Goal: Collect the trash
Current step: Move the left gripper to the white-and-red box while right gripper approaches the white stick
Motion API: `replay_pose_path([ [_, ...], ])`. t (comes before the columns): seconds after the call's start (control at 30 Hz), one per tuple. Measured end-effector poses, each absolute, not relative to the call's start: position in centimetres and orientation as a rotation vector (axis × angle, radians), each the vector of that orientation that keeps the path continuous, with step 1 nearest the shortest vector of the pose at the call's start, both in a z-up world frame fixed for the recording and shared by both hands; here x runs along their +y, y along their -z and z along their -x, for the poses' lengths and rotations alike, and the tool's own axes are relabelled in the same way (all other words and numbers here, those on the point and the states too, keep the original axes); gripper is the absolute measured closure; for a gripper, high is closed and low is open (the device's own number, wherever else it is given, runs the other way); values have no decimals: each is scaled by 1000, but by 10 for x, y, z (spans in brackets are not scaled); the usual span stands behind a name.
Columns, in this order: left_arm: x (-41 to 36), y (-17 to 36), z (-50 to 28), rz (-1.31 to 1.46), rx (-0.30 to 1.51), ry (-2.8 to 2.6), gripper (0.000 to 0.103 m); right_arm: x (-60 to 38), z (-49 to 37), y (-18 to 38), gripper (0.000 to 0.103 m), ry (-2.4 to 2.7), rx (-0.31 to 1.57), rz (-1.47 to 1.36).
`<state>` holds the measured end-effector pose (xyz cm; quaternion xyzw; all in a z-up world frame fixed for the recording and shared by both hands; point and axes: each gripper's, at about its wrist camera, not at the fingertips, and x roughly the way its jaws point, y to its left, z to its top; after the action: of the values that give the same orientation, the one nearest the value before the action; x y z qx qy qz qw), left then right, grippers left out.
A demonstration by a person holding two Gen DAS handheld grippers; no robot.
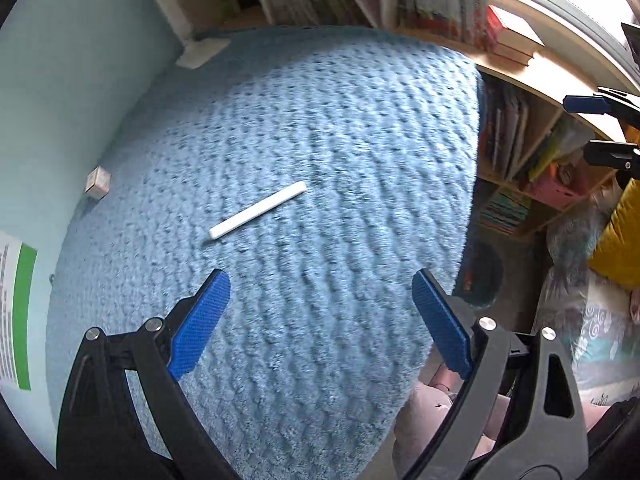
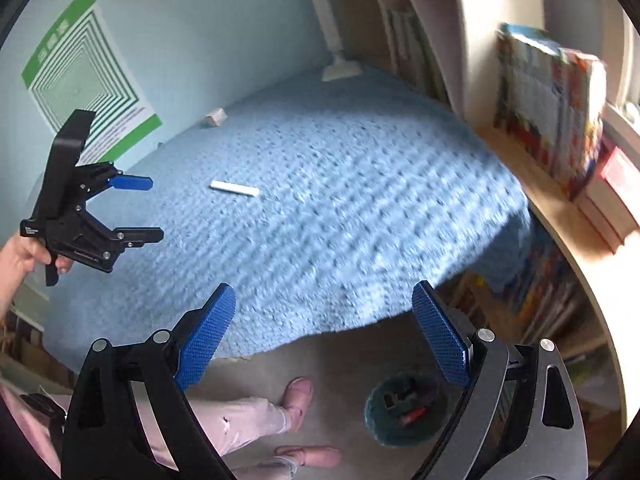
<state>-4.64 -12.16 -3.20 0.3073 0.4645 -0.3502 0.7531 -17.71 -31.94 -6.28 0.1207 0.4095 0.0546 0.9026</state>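
**Both claws spread and empty above the blue bed cover**

Left wrist view: The left gripper [image 1: 320,312] is hanging over the blue knitted cover [image 1: 340,120], its blue pads spread wide with nothing between them. A white stick-shaped piece of trash [image 1: 258,210] is lying flat and slantwise on the cover, just beyond the left pad and apart from it. Nothing is standing between claw and stick. A small box [image 1: 98,182] is sitting at the cover's far-left edge against the pale wall [image 1: 60,100]. A white lamp base [image 1: 202,52] is resting at the cover's far corner. Bookshelves [image 1: 516,148] are running along the cover's right side. The right gripper [image 1: 600,128] is poking in at the right edge, over the shelves, jaws apart.

Right wrist view: The right gripper [image 2: 324,328] is hovering past the cover's near edge, pads spread wide and empty. The stick is lying on the cover, well beyond the claw. The left gripper, held in a hand [image 2: 24,256], is hanging left of the stick, fingers apart. A green-striped poster [image 2: 88,76] is hanging on the wall behind the cover. Below the cover's near edge, on the floor, a round teal bin [image 2: 400,412] holding scraps is sitting beside the person's feet [image 2: 298,394].
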Motion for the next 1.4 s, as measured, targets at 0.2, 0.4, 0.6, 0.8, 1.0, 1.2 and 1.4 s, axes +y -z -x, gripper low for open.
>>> replay_pose_path([
  [0.2,-69,33,1,-581,1042,667,13,-279,106,50,14,-251,859,-148],
  [0.4,-34,36,-46,-513,1062,598,13,-227,42,65,14,-364,916,-42],
  [0.6,-7,42,-75,-455,1090,530,13,-186,-7,89,14,-396,951,114],
  [0.8,12,60,-97,-401,1142,448,13,-174,-44,110,14,-454,993,202],
  [1.0,17,72,-121,-371,1173,374,13,-166,-78,128,14,-557,1040,279],
  [1.2,17,77,-157,-321,1190,312,13,-165,-100,138,14,-626,1043,351],
  [1.4,16,80,-208,-320,1195,287,13,-173,-110,137,14,-655,1054,317],
])
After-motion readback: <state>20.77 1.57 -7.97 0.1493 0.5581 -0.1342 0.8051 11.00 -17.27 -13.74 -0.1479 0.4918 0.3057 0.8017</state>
